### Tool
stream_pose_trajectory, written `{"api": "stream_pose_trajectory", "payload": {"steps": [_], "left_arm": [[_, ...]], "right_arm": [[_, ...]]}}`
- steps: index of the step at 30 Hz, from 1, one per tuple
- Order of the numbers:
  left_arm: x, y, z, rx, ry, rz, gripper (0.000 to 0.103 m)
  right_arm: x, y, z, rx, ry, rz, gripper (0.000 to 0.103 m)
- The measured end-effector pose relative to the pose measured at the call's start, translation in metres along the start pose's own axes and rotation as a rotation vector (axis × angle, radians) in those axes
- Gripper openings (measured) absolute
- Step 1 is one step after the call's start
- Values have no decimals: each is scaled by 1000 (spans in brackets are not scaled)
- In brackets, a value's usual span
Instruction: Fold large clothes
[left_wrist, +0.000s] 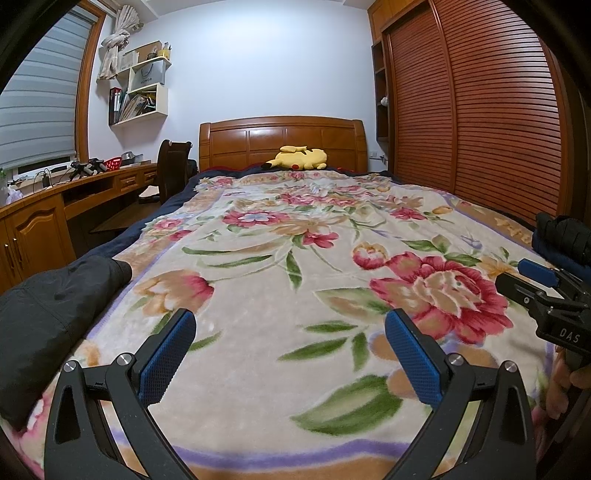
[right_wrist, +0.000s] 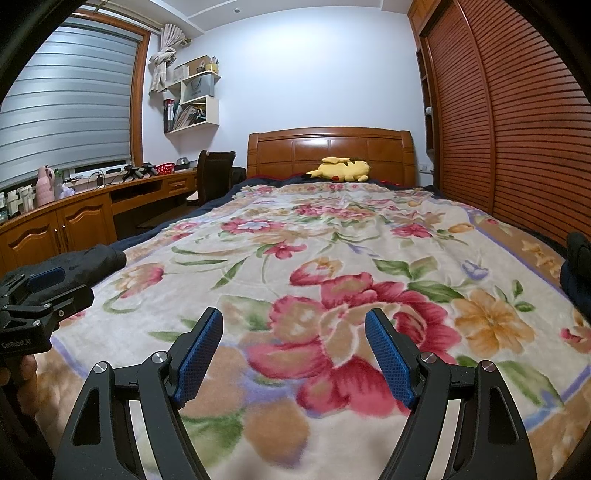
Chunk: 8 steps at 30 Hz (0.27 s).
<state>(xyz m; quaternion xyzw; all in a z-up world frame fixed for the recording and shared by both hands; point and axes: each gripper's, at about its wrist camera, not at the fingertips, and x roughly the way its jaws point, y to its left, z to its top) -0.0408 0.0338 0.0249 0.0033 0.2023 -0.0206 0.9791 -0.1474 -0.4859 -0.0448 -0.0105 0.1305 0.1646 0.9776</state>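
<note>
Flanking bare floral blanket (left_wrist: 258, 295): black garment (left_wrist: 55, 306), dark clothes (left_wrist: 561, 236); both grippers (left_wrist: 290, 354) (right_wrist: 293, 354) wide open, empty.

Left of the left claw (left_wrist: 290, 354), the dark jacket (left_wrist: 55, 306) runs off the picture's edge, so its full shape cannot be told. Right of the right claw (right_wrist: 294, 354), a second dark garment (right_wrist: 578, 258) shows only a sliver. The hand (right_wrist: 27, 373) holding the left claw is mostly cut off.
</note>
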Motion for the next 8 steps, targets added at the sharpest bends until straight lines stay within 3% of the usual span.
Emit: {"api": "stream_pose_trajectory", "payload": {"steps": [8], "left_arm": [[0,0,0,1,0,0,102]], "right_arm": [[-1,-2,0,-4,0,4,81]]}}
